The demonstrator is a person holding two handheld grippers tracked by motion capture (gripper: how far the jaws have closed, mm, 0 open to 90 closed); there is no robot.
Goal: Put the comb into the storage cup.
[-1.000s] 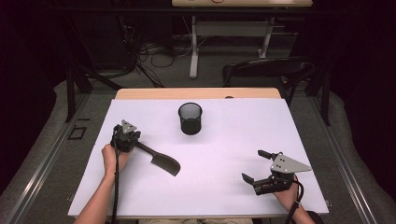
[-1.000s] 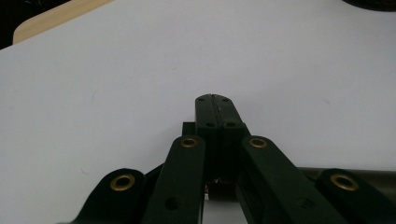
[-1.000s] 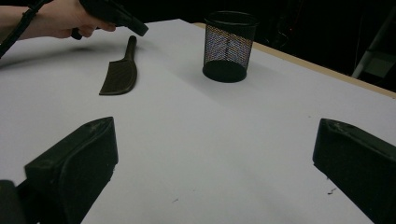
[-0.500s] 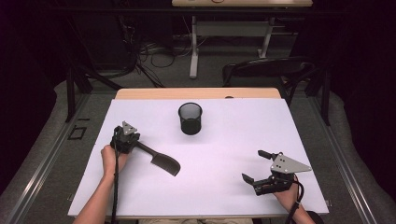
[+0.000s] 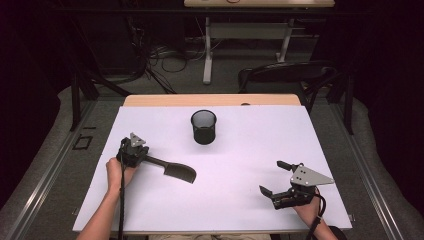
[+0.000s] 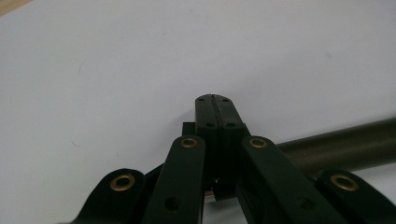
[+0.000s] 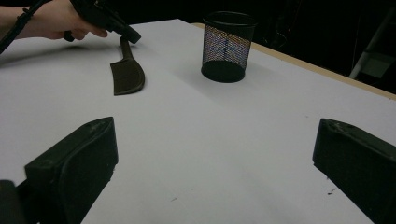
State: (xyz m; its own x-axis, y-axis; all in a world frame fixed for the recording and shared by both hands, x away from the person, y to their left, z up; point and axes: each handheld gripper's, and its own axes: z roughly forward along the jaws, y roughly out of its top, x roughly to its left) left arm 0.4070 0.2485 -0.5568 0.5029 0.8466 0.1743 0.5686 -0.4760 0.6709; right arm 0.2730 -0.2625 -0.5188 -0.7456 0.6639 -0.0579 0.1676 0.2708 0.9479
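Observation:
A black spatula (image 5: 180,172) lies flat on the white table (image 5: 235,205), blade toward the middle and handle toward my left gripper (image 5: 146,158). In the left gripper view the left gripper (image 6: 213,98) has its jaws pressed together with nothing between them, and the spatula handle (image 6: 336,144) runs off to the right beside them. The right gripper view shows the left gripper (image 7: 133,36) tip at the handle end of the spatula (image 7: 127,74). My right gripper (image 5: 272,177) rests near the front right of the table, jaws wide open and empty (image 7: 215,140).
A black mesh cup (image 5: 204,127) stands upright at the back middle of the table, also in the right gripper view (image 7: 228,44). The table's wooden back edge (image 5: 210,100) shows behind it. A dark chair (image 5: 290,75) stands beyond the far right corner.

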